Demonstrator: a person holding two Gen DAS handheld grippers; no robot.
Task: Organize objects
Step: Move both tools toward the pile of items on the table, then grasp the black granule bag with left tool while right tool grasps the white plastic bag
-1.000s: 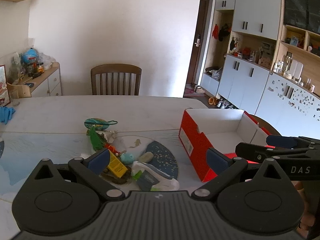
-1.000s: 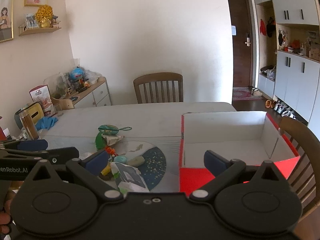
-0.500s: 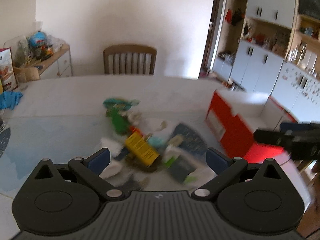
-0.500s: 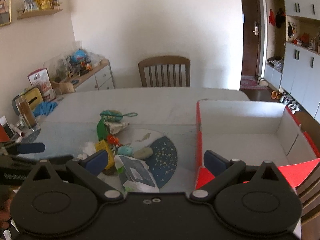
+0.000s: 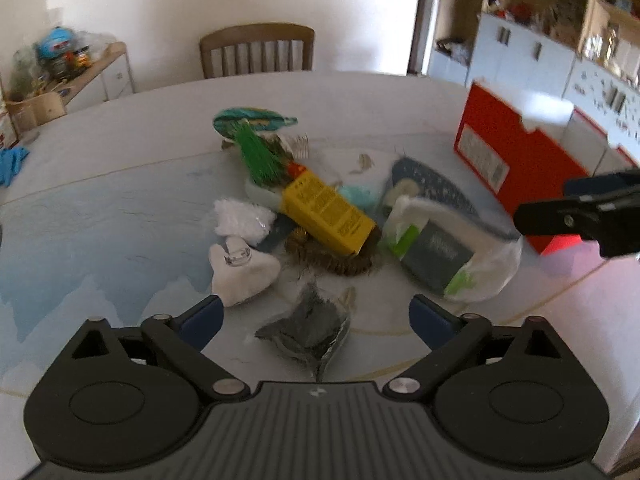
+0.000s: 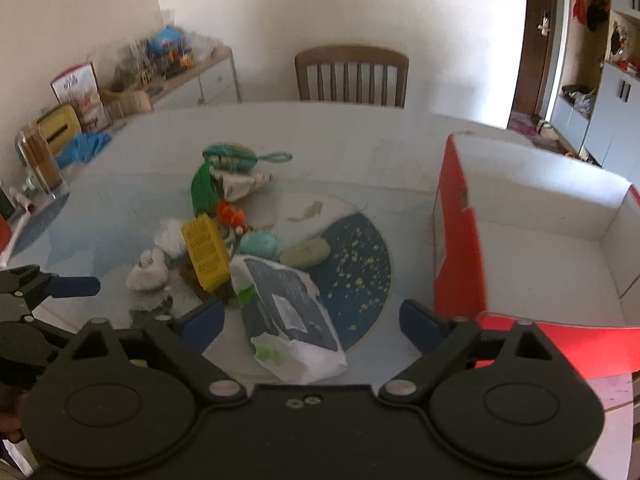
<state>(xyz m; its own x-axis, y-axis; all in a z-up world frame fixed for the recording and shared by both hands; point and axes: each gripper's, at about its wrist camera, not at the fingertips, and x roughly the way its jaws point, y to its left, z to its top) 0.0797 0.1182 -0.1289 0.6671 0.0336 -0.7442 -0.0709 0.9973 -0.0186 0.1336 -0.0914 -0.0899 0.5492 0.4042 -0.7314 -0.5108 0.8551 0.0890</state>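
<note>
Two grippers over the table [image 5: 100, 208], both angled down at a clutter pile mid-table. Left gripper [image 5: 316, 322] jaws wide but closing; grey crumpled packet [image 5: 310, 330] lies between them, pads not touching it. Right gripper [image 6: 312, 322] jaws wide, closing too; white plastic bag with a dark packet [image 6: 288, 312] sits between the fingers, no contact visible.

Pile: yellow box [image 5: 328, 212] tilted on a brown scrubby thing [image 5: 340, 260], green brush [image 5: 258, 158], white plush piece [image 5: 240, 268], white fluffy wad [image 5: 242, 220], teal pouch [image 6: 230, 156], teal ball [image 6: 259, 243], pale green oval [image 6: 305, 253].

Red box [image 6: 460, 240] stands open, white inside, at the table's right edge, apart from the pile; bare tabletop between them. Wide clear surface left of the pile and towards the chair [image 6: 352, 74].

Red box's near flap cut off behind the right gripper body. Motion blur in left wrist view; small orange bits [image 6: 230, 214] unclear. Brown thing mostly hidden under yellow box.
</note>
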